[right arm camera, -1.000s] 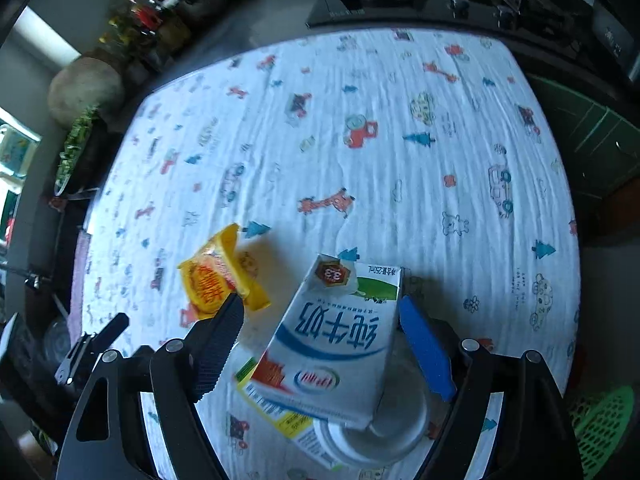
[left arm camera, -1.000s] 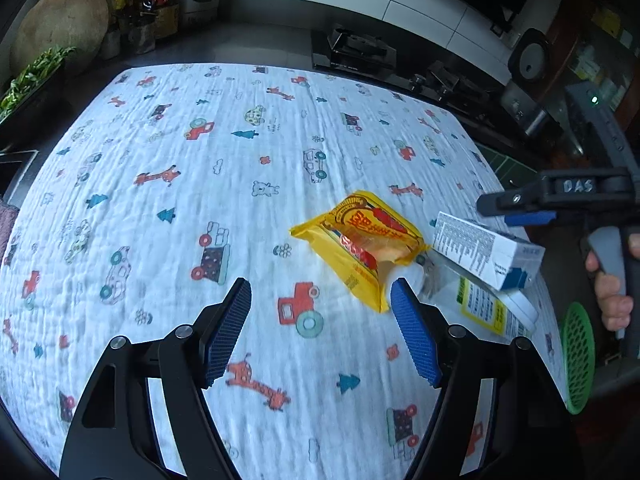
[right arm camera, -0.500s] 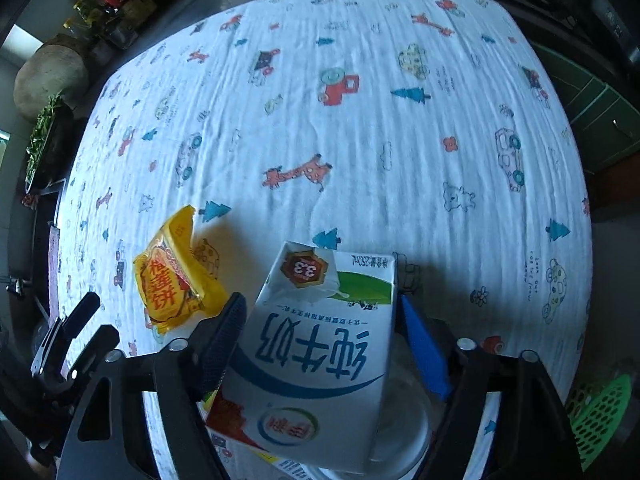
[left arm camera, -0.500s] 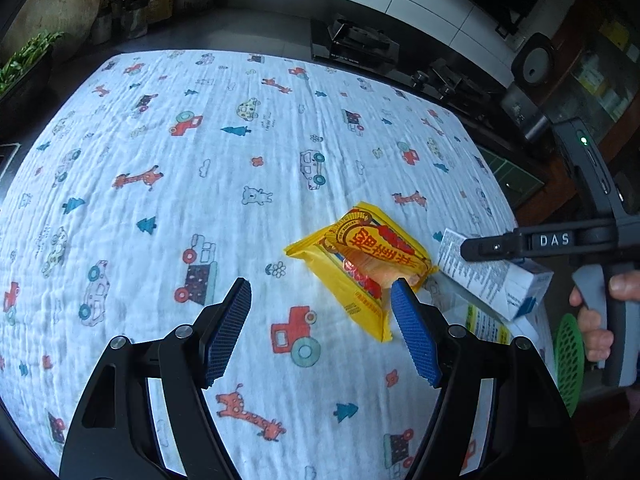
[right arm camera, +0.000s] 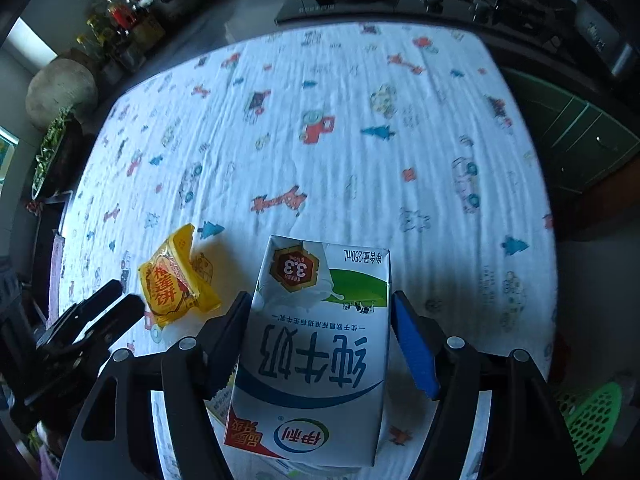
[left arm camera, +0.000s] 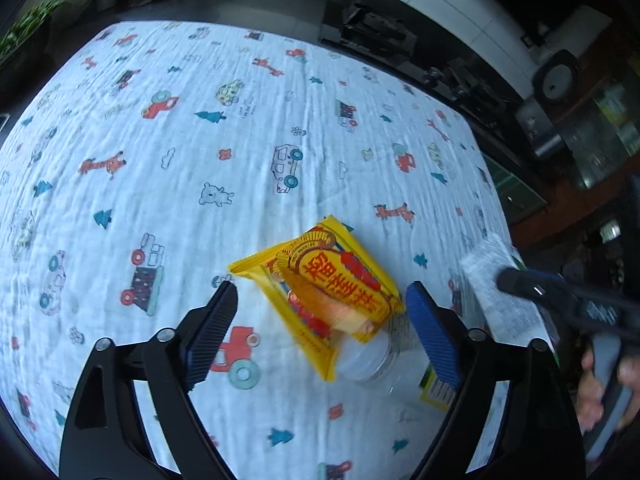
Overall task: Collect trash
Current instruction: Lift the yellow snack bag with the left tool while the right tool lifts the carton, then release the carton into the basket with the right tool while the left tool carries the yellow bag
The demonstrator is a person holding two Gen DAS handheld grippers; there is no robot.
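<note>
A yellow snack wrapper (left arm camera: 324,284) lies crumpled on the printed tablecloth (left arm camera: 200,140), partly over a clear plastic bottle (left arm camera: 366,360). My left gripper (left arm camera: 320,292) hovers over it, jaws opening wide with the wrapper between them and untouched. A white, blue and green milk carton (right arm camera: 316,340) lies just right of the wrapper (right arm camera: 172,284). My right gripper (right arm camera: 320,300) straddles the carton. Its jaws are closing: the left pad is at the carton's edge and the right pad stands a sliver off. The left wrist view shows the carton (left arm camera: 496,280) at the right, behind a right finger.
A green mesh basket (right arm camera: 588,416) sits off the table's near right corner. A yellow-green label (left arm camera: 436,388) shows by the bottle. A stove (left arm camera: 368,28) and bottles (right arm camera: 120,20) line the dark counter behind. A hand (left arm camera: 592,392) grips the right handle.
My left gripper moved in over the yellow wrapper and its jaws spread wider. My right gripper came down around the milk carton and its jaws narrowed toward the carton's sides.
</note>
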